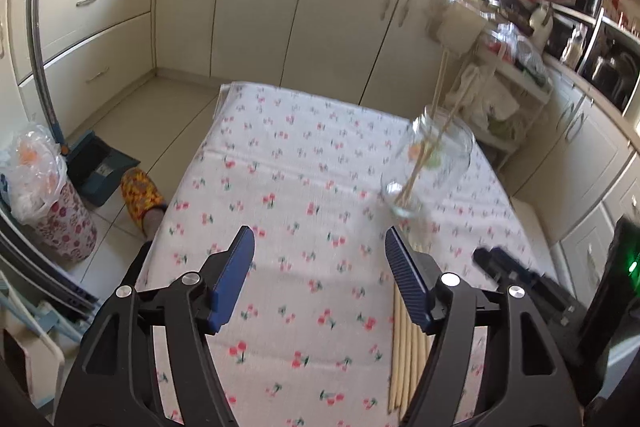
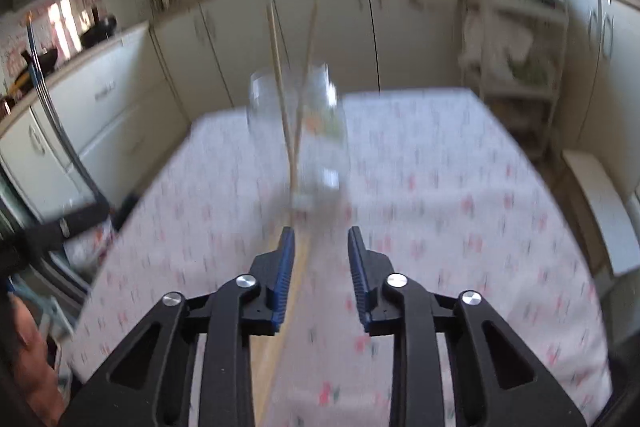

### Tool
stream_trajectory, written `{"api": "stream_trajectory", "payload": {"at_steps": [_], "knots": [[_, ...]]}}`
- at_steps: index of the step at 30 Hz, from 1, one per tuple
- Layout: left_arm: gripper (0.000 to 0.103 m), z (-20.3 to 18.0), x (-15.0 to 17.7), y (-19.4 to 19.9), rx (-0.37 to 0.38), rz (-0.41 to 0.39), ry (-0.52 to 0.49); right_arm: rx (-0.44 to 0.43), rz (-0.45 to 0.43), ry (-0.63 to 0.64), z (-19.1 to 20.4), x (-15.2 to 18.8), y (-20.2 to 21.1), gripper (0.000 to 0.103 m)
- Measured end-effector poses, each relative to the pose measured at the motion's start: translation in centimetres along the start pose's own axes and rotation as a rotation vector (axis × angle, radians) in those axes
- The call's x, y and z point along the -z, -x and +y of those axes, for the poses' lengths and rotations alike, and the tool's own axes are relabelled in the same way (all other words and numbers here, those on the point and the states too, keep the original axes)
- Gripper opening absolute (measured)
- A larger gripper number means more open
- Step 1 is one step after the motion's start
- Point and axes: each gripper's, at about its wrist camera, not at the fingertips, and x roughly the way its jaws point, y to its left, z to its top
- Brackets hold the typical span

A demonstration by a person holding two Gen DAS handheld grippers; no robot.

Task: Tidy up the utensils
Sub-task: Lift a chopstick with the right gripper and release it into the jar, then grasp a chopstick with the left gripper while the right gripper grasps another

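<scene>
A clear glass jar (image 1: 430, 167) stands on the cherry-print tablecloth (image 1: 288, 195) with two wooden chopsticks (image 1: 440, 99) leaning in it. Several more chopsticks (image 1: 404, 351) lie flat on the cloth under my left gripper's right finger. My left gripper (image 1: 320, 247) is open and empty, to the left of and nearer than the jar. In the blurred right wrist view the jar (image 2: 296, 131) with its chopsticks (image 2: 280, 75) stands straight ahead. My right gripper (image 2: 321, 239) is open and empty just short of the jar, above the lying chopsticks (image 2: 280, 331).
The right gripper's black body (image 1: 520, 275) shows at the table's right edge. Cream kitchen cabinets (image 1: 256, 15) ring the table. A dustpan (image 1: 100, 167), a slipper (image 1: 142, 197) and a bagged bin (image 1: 48, 195) sit on the floor at the left. A white shelf rack (image 1: 508, 99) stands at the right.
</scene>
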Motion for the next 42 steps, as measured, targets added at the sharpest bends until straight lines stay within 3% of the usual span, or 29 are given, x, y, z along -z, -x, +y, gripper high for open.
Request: {"api": "stream_trajectory", "payload": {"at_steps": [5,9,14,20,27,33,42], "knots": [[0.066,-0.1,1.1,0.0,-0.016,0.040,-0.015,-0.020,0.117,0.011,1.0,1.4,-2.5,0.013],[0.068,-0.2,1.5,0.1,-0.021,0.051,-0.029,-0.013,0.154,0.025,1.6,1.8,-3.7,0.012],[0.068,-0.3,1.7,-0.7,-0.015,0.077,-0.032,-0.055,0.169,0.026,1.9,1.6,-4.3,0.012],[0.069,-1.1,1.6,-1.6,-0.005,0.089,-0.057,-0.013,0.185,0.089,2.1,1.6,-4.4,0.008],[0.069,-3.5,1.3,-4.9,0.007,0.124,-0.139,0.018,0.197,0.079,-0.5,1.5,-3.9,0.006],[0.068,-5.3,1.7,-8.9,-0.015,0.192,-0.198,0.002,0.196,0.060,-1.5,1.5,-3.7,0.006],[0.068,-6.2,2.1,-11.1,-0.073,0.223,-0.230,-0.037,0.180,0.031,-2.1,1.6,-3.6,0.006]]}}
